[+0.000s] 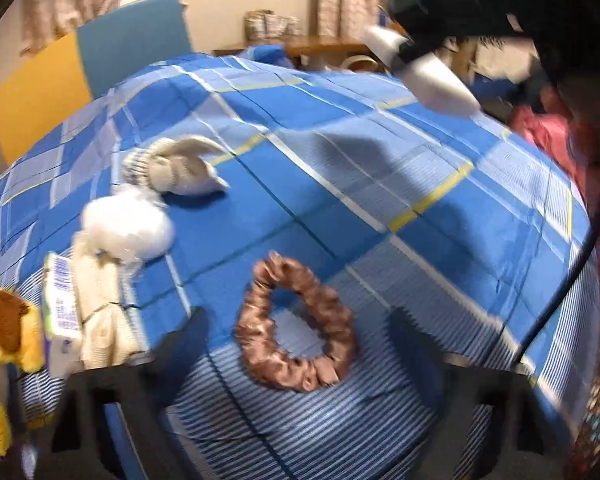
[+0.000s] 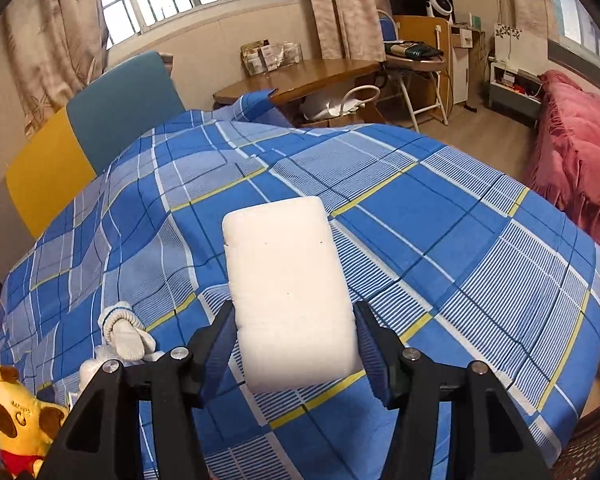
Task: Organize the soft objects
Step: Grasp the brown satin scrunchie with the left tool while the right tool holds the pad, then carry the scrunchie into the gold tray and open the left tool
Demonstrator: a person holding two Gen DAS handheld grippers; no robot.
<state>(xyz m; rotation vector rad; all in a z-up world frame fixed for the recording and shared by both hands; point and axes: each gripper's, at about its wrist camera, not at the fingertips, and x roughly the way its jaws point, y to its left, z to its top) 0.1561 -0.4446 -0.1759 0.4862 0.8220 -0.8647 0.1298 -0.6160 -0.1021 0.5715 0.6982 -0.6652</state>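
Observation:
My right gripper [image 2: 294, 344] is shut on a white foam sponge [image 2: 288, 288] and holds it above the blue plaid bedspread [image 2: 440, 240]; the sponge and that gripper also show in the left wrist view [image 1: 432, 76] at upper right. My left gripper [image 1: 296, 364] is open, its jaws standing either side of a brown satin scrunchie [image 1: 296, 328] on the bed. A rolled grey sock [image 1: 172, 168], a white fluffy ball [image 1: 128, 228], a cream cloth with a tissue pack [image 1: 96, 316] and a yellow plush toy [image 1: 0, 344] lie at the left.
A blue and yellow headboard [image 2: 100, 120] stands at the back left. A wooden desk [image 2: 300, 76], a chair [image 2: 416, 80] and a pink quilt [image 2: 580, 152] lie beyond the bed. The sock [image 2: 124, 332] and plush toy [image 2: 16, 420] show at the lower left.

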